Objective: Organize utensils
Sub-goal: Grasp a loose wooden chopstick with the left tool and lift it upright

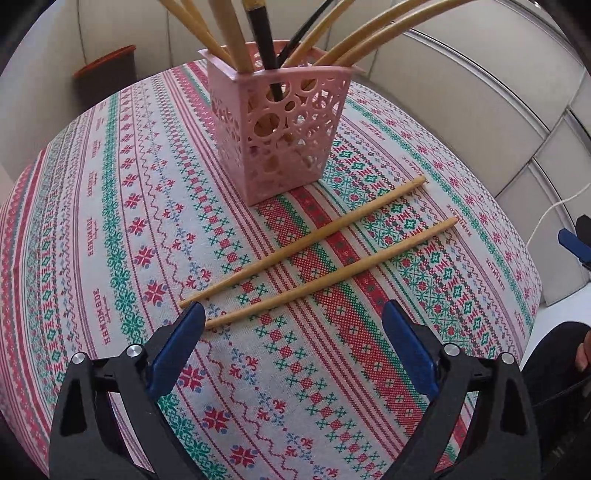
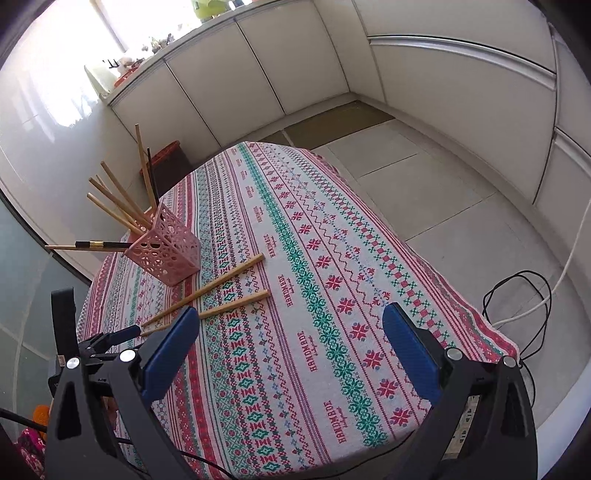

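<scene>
— While both tools are hanging over the patterned surface (image 1: 110, 229), what are they doing?

— The left hand-held gripper (image 1: 293, 314) is hovering with its blue pads spread wide, gripping nothing. Its left fingertip (image 1: 192, 314) is sitting right at the thin ends of the two loose chopsticks.

— Where are those lying?

— The farther chopstick (image 1: 303, 242) and the nearer chopstick (image 1: 332, 273) are resting flat on the cloth, side by side and nearly parallel, apart from each other, slanting from the fingertip up toward the right. The farther one is lying just beside the pink holder's base.

— And the holder?

— The pink perforated holder (image 1: 280, 125) is standing upright on the surface, with several bamboo chopsticks (image 1: 229, 33) and a dark one (image 1: 264, 40) fanning out of its top.

— The right tool?

— The right hand-held gripper (image 2: 290, 317) is also hanging wide open and empty, over the cloth's middle. In its view the holder (image 2: 162, 251) is sitting to the left, the loose pair (image 2: 218, 286) below it, and white cabinets (image 2: 258, 74) are lining the walls behind.
</scene>
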A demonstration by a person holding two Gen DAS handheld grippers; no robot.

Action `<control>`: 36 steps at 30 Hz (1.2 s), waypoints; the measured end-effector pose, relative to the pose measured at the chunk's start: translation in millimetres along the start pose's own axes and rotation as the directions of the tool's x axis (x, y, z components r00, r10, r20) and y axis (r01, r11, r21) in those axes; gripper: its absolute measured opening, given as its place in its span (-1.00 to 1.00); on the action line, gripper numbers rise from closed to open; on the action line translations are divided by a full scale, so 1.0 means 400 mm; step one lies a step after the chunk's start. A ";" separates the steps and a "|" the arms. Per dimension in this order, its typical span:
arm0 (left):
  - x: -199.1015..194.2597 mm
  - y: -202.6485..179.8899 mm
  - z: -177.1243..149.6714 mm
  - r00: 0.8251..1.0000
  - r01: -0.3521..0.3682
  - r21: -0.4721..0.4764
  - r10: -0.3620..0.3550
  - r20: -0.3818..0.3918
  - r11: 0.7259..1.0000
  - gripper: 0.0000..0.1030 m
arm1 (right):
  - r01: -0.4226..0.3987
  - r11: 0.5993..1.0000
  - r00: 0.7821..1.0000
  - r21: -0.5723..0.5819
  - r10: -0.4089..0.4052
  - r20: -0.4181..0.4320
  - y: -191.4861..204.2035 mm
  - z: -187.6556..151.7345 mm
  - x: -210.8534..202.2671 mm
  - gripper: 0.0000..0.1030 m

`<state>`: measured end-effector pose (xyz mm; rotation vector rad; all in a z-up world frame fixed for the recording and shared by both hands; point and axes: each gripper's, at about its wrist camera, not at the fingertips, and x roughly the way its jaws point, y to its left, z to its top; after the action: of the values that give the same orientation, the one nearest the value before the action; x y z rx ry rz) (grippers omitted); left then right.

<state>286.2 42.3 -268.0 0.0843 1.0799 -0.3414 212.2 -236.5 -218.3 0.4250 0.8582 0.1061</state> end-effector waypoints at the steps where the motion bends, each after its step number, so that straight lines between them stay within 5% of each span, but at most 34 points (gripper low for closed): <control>1: 0.013 0.002 0.003 1.000 0.002 0.023 -0.002 -0.014 1.000 0.75 | 0.001 1.000 1.000 0.000 -0.001 -0.002 0.001 0.000 0.002 0.87; 12: 0.017 -0.066 -0.072 0.997 -0.014 0.211 0.031 -0.077 0.977 0.14 | 0.017 1.000 1.000 -0.018 -0.017 0.009 0.008 -0.005 -0.006 0.87; 14: 0.015 -0.063 -0.074 0.996 -0.029 0.204 0.046 -0.079 0.979 -0.03 | 0.016 1.000 1.000 -0.014 -0.016 0.006 0.006 -0.006 -0.006 0.87; 16: 0.005 -0.055 -0.073 0.995 -0.036 0.186 0.052 -0.084 0.982 -0.61 | 0.015 1.000 1.000 -0.015 -0.015 0.003 0.006 -0.006 -0.008 0.87; 18: 0.006 -0.067 -0.077 0.993 -0.045 0.224 0.069 -0.100 0.973 -0.75 | 0.023 0.999 1.000 -0.025 -0.023 0.012 0.008 -0.006 -0.012 0.87; 27: -0.112 -0.121 -0.111 0.996 -0.048 0.290 0.066 -0.054 0.956 -0.90 | 0.009 0.999 0.998 -0.046 -0.007 0.057 0.015 -0.013 -0.047 0.87; 32: -0.302 -0.144 -0.141 0.996 -0.025 0.234 0.005 0.087 0.972 -0.90 | -0.007 0.996 0.999 -0.094 0.011 0.043 0.045 -0.031 -0.051 0.87; 36: -0.431 -0.120 -0.146 0.969 0.013 0.102 -0.037 0.243 0.995 -0.90 | -0.067 0.987 0.997 -0.146 0.073 0.036 0.089 -0.044 -0.057 0.87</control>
<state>148.6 50.5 -140.0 0.1140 0.8203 -0.4173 186.9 -204.2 -198.0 0.3203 0.7891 0.2225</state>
